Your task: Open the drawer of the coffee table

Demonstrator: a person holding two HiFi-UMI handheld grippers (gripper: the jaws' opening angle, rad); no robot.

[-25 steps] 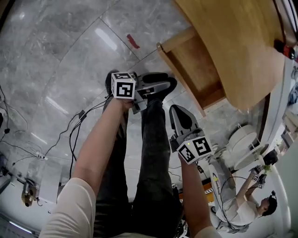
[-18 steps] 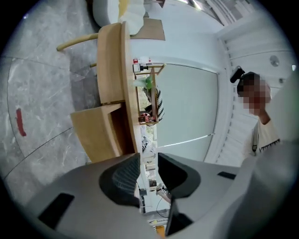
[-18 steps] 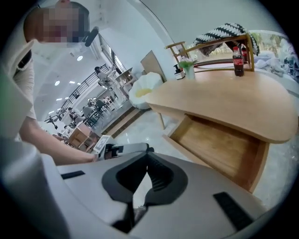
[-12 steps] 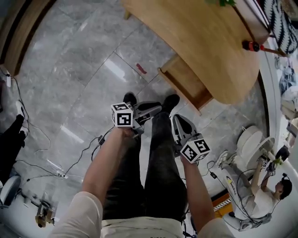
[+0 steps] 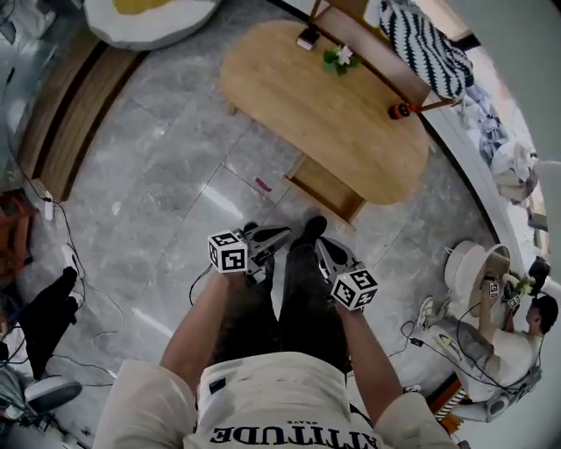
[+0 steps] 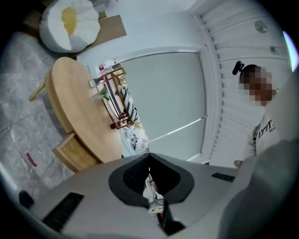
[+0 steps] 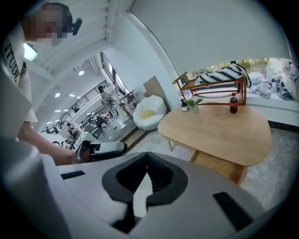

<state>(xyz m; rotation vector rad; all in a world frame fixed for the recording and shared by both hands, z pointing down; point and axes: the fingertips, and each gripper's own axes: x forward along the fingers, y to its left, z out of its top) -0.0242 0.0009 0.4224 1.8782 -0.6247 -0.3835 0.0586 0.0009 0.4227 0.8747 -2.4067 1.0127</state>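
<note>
Grey marble floor fills most of the head view, with loose cables trailing along its left side and a small red mark just beside the coffee table. That oval wooden table stands well ahead of the person, and the drawer is out past its near long edge, its bare wooden inside open to view. The same drawer shows below the table's edge in the left gripper view and the right gripper view. On the tabletop, a red-capped bottle stands near the far right edge and a small potted plant near the far long edge. Beyond that edge is a wooden rack carrying a black-and-white striped cushion, and a white beanbag with a yellow centre lies off the table's left end. Both grippers hang over the person's dark trouser legs, well apart from the drawer. The left gripper has just been closing; its tips now meet with nothing between them. The right gripper likewise has its tips together and carries nothing. Another person sits on the floor at the lower right.
</note>
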